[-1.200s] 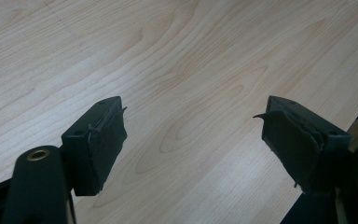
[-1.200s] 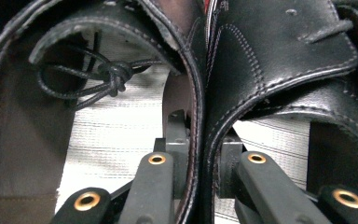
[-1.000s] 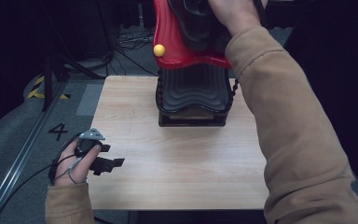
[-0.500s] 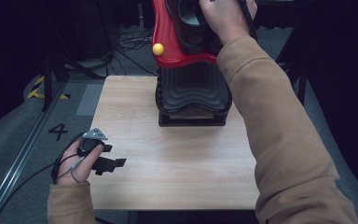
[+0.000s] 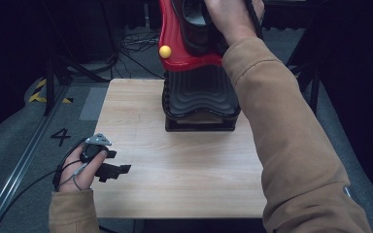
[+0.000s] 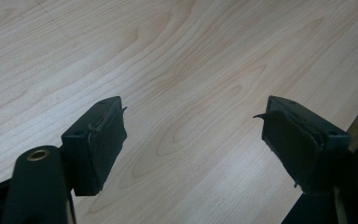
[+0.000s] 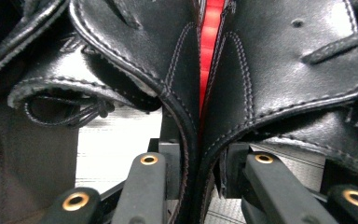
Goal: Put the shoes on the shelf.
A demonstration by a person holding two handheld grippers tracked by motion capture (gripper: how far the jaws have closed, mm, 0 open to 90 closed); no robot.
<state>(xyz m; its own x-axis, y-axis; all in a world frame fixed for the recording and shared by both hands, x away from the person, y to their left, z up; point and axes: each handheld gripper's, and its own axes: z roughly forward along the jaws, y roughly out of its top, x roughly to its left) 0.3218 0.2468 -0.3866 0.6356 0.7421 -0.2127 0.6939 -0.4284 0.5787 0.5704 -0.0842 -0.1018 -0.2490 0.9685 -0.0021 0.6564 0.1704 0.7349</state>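
My right tongs (image 7: 198, 177) straddle the touching heels of two black shoes (image 7: 270, 70), jaws just easing apart, arm stretched up over the red rack (image 5: 175, 43). My left tongs (image 5: 114, 169) rest wide open, holding nothing, low over the bench (image 5: 184, 179).

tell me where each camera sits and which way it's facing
High view: fixed above the person's side, looking forward and down on the table; both sleeves, left gripper.
Left gripper view: rides the left gripper, facing bare tabletop between its open jaws.
Right gripper view: rides the right gripper, jaws flanking the black shoes.
Shared: high and left gripper views both show the table; high and right gripper views the shoes.
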